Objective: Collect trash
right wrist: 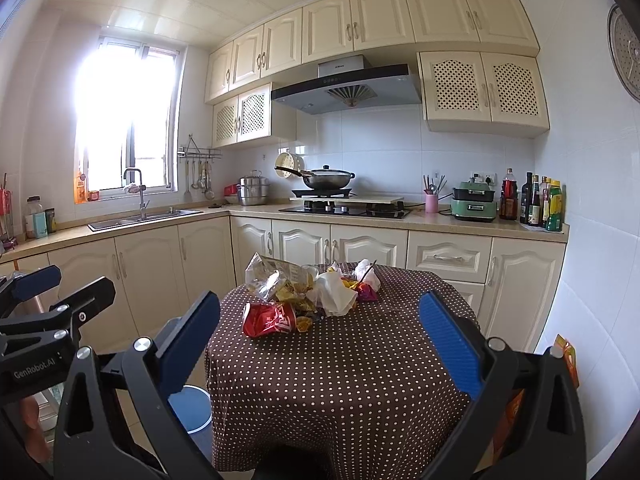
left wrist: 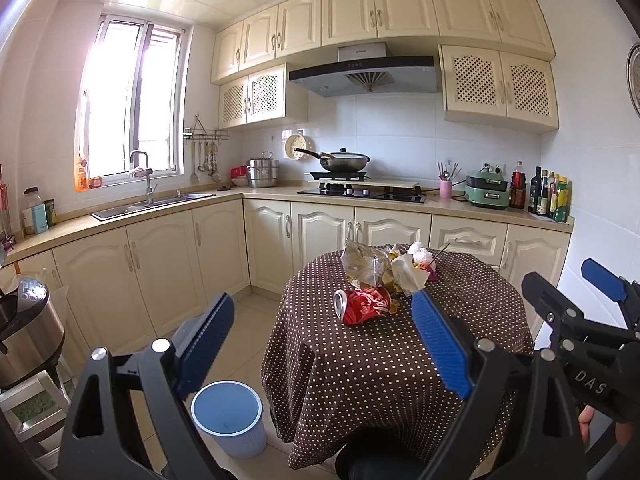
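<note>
With both our left gripper (left wrist: 324,340) and right gripper (right wrist: 320,340) spread wide and empty, we should start on the crushed red can (left wrist: 362,305), nearest us in the trash heap on the dotted table (left wrist: 360,380). We'd pinch its middle, then carry it left to the blue bin (left wrist: 229,416) on the floor.

Cream L-shaped kitchen, daylit from the left.

A bright sliding window (left wrist: 132,96) glares above the steel sink (left wrist: 152,204); cream panelled wall cabinets (left wrist: 376,8) and base cabinets (left wrist: 160,272) line white-tiled walls (left wrist: 392,128). A grey slanted range hood (left wrist: 364,74) hangs over the black hob (left wrist: 360,194) on the beige stone worktop (left wrist: 460,206). The floor is pale glossy tile (left wrist: 248,344).
</note>
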A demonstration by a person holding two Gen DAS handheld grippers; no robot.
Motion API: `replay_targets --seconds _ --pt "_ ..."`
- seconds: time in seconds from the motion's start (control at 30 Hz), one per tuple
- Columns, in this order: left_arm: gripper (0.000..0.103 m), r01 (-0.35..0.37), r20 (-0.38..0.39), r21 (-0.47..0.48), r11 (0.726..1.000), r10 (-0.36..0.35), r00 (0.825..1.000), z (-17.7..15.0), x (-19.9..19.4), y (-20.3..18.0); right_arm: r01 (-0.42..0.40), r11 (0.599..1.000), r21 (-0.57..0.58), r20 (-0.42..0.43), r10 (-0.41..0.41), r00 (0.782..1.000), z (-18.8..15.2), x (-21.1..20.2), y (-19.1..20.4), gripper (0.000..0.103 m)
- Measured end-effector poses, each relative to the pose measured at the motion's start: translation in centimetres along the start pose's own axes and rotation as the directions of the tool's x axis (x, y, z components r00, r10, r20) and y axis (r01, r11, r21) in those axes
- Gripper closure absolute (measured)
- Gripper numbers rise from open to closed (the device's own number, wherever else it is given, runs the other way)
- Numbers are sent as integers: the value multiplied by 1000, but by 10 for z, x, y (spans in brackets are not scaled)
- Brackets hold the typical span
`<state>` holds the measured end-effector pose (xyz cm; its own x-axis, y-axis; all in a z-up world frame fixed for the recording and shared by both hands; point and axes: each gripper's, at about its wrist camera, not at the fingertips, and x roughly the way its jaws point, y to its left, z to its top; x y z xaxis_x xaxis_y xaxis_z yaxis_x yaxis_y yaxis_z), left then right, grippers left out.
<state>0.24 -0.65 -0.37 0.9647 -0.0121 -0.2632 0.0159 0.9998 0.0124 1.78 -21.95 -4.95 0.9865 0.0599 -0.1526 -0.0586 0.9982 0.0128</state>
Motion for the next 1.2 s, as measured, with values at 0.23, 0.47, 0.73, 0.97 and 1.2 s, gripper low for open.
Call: replay_targets --seconds 0.23,0.47,0.73,0.97,1.2 --pt "14 0 -2 -2 1000 0 1000 -1 0 0 0 1000 1 -5 0 1000 -3 1 0 7" --pt "14 -1 -6 1 1000 1 1000 -4 1 -1 0 1000 3 -6 0 1000 -4 1 0 7" --pt "15 -22 -40 7 1000 22 999 -4 23 5 -26 999 38 -33 28 999 -6 25 -2 7" --pt "15 -45 -93 13 999 46 995 -7 60 11 -34 999 43 -51 36 998 -8 54 -4 7" --pt "15 -64 -165 11 998 65 984 -12 105 18 -40 998 48 -117 46 992 -12 92 -8 7"
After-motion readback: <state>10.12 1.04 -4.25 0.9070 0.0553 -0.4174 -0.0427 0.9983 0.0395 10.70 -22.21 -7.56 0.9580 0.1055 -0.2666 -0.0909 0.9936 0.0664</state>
